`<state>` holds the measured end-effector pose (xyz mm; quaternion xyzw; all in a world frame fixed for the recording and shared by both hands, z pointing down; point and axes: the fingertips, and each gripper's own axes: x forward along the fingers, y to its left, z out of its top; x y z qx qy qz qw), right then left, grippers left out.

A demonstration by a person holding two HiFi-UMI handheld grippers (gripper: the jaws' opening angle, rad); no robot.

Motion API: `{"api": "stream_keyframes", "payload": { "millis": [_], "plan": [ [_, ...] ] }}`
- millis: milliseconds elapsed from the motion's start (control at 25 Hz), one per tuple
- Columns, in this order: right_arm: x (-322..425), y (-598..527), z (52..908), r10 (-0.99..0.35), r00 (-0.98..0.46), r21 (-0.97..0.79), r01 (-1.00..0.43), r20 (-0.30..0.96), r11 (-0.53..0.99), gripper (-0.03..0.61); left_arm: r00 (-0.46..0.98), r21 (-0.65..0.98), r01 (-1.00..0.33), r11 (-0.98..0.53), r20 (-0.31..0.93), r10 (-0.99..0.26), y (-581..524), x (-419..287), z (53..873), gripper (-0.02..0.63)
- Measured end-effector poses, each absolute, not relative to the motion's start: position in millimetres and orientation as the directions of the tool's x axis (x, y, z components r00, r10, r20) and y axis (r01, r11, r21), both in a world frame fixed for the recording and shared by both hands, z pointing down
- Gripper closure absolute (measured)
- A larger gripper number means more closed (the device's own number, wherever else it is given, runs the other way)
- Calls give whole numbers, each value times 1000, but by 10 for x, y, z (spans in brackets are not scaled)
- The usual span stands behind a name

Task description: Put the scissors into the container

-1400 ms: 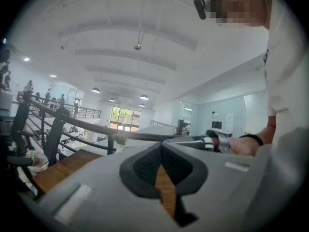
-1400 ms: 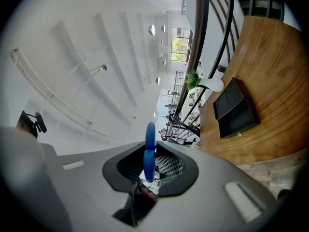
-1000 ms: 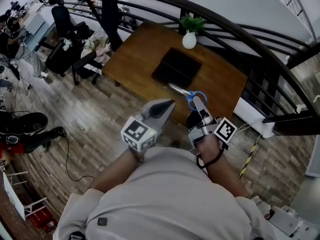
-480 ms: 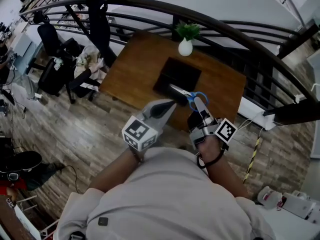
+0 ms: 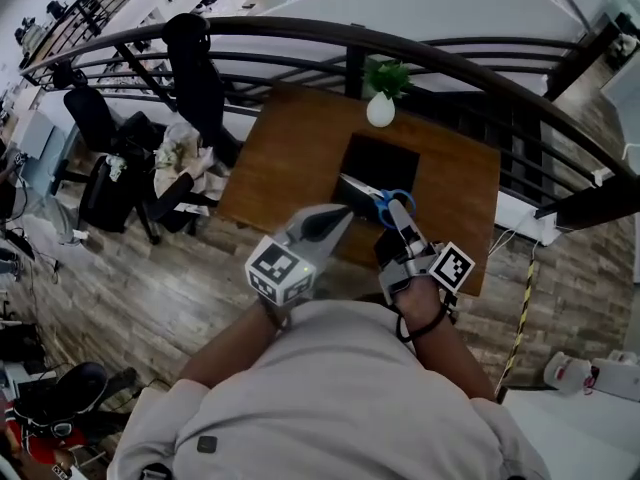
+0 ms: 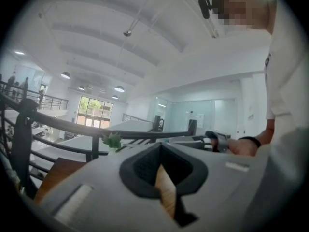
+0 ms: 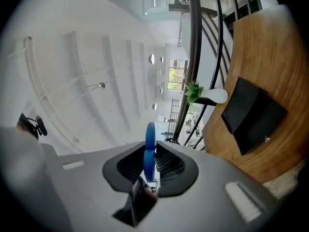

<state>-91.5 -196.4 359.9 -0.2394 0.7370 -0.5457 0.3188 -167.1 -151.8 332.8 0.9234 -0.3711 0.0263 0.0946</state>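
Both grippers had moved forward to the wooden table (image 5: pixel 290 158), so the scissors' (image 5: pixel 372 194) blades now overlapped the black container's (image 5: pixel 385 160) near corner. In the head view, the right gripper (image 5: pixel 399 210) clamped the blue handles, and the scissors' long axis ran up-left with the blades leading. The left gripper (image 5: pixel 338 216) was closed and empty. One white vase (image 5: pixel 380 110) stood behind the single container, with a curved railing (image 5: pixel 300 30) and plank floor (image 5: pixel 150 288) around the table. In the left gripper view, the jaws met with nothing between them. In the right gripper view, the pads pinched the scissors' blue loops (image 7: pixel 148 151).

Left hand-held gripper (image 5: pixel 343 212) closed, right one (image 5: pixel 398 205) gripping
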Motion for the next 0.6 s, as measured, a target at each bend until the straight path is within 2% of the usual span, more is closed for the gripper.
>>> {"api": "stream_keyframes", "payload": {
  "millis": [280, 600],
  "plan": [
    [-946, -2066, 3690, -734, -659, -965, -51, -162, 258, 522, 769, 184, -639, -747, 127, -627, -1633, -1696, 3402, 612],
    [-702, -2420, 3783, -745, -652, -967, -71, -140, 244, 522, 768, 190, -640, -745, 123, -628, -2073, -1500, 3437, 611]
  ]
}}
